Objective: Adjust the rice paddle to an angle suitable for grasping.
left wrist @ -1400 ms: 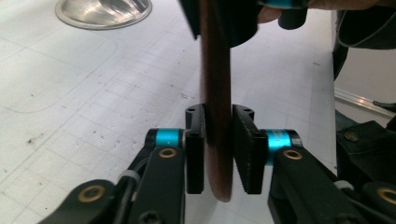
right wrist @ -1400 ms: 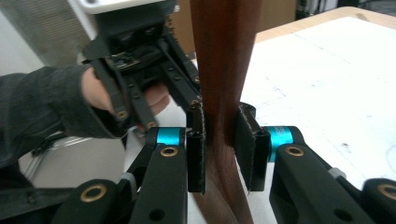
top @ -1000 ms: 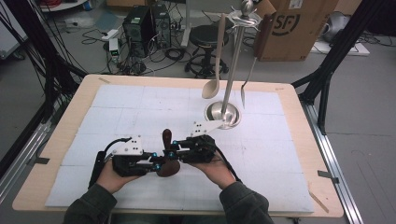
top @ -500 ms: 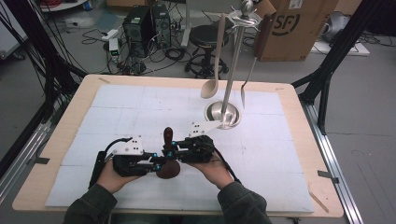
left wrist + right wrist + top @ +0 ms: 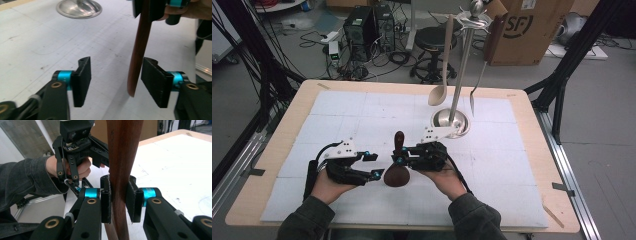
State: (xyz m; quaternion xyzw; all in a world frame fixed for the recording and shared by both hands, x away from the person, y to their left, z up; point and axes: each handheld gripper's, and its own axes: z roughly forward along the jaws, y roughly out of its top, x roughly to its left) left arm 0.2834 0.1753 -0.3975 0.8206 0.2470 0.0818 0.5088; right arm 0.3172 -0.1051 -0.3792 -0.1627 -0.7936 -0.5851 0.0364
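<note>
A dark brown wooden spoon (image 5: 398, 167) stands upright over the white mat, bowl end down. My right gripper (image 5: 401, 155) is shut on its handle (image 5: 122, 157), the pads (image 5: 106, 200) pressing both sides. My left gripper (image 5: 373, 165) sits just left of the spoon. Its jaws have just been opening. In the left gripper view the spoon's edge (image 5: 137, 57) hangs between the parted pads (image 5: 82, 77) of my left gripper (image 5: 116, 75), close to the right one, with a wide gap on the left. The right gripper view shows my left gripper (image 5: 80, 147) behind the spoon.
A steel utensil stand (image 5: 451, 121) rises from a round base (image 5: 79, 8) behind my right hand. A pale wooden spoon (image 5: 441, 85) and a dark-handled fork (image 5: 479, 85) hang from it. White mat (image 5: 337, 115) covers the table. Boxes and cables lie beyond the far edge.
My left gripper's jaws have parted from the spoon's lower part, which they were closed on before. The right gripper keeps its hold and neither hand has shifted much.
</note>
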